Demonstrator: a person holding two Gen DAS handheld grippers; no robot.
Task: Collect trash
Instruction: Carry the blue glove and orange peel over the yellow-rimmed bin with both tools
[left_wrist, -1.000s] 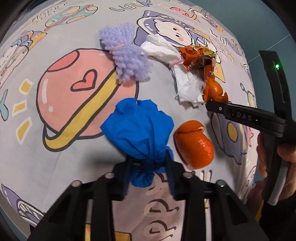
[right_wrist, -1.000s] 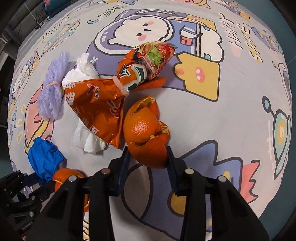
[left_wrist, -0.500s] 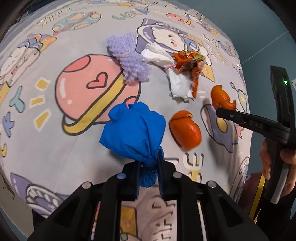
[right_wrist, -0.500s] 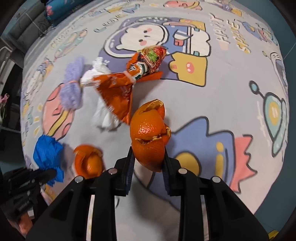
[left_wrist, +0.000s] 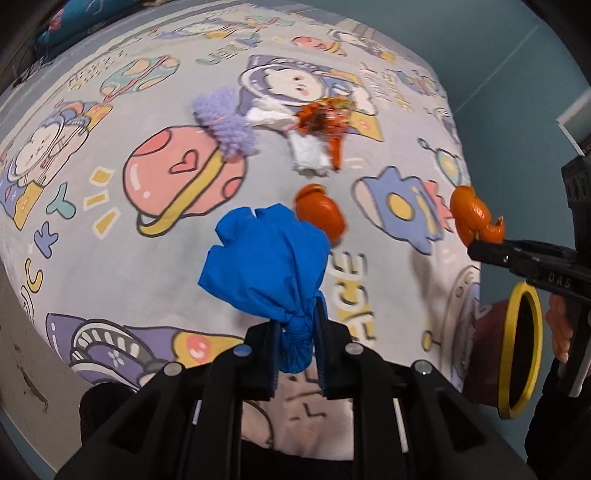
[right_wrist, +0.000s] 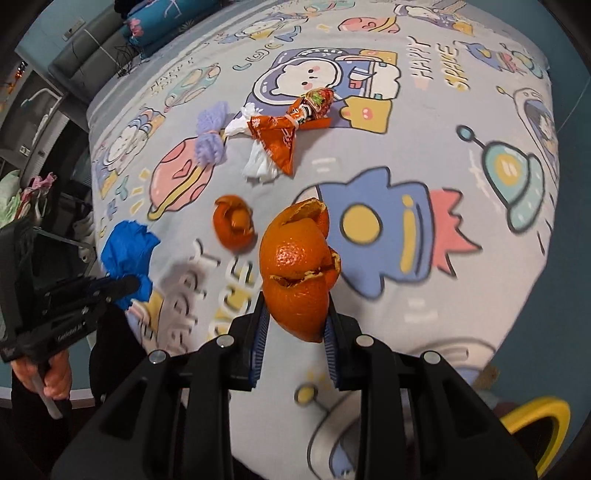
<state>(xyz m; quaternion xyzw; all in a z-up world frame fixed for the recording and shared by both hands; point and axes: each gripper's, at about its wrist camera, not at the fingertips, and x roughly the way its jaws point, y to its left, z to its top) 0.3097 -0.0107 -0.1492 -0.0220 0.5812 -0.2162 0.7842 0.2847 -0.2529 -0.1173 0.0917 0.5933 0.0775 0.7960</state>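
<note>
Trash lies on a bed sheet with cartoon space pictures. The left gripper pinches the knot of a blue bag between its two fingers, and the bag hangs up off the sheet. The right gripper squeezes a big piece of orange peel and holds it in the air. Another orange peel sits on the sheet, between the two grippers. Farther away lie a purple scrubby, a white tissue and an orange snack wrapper, all bunched close together. A yellow-rimmed bin waits beside the bed.
</note>
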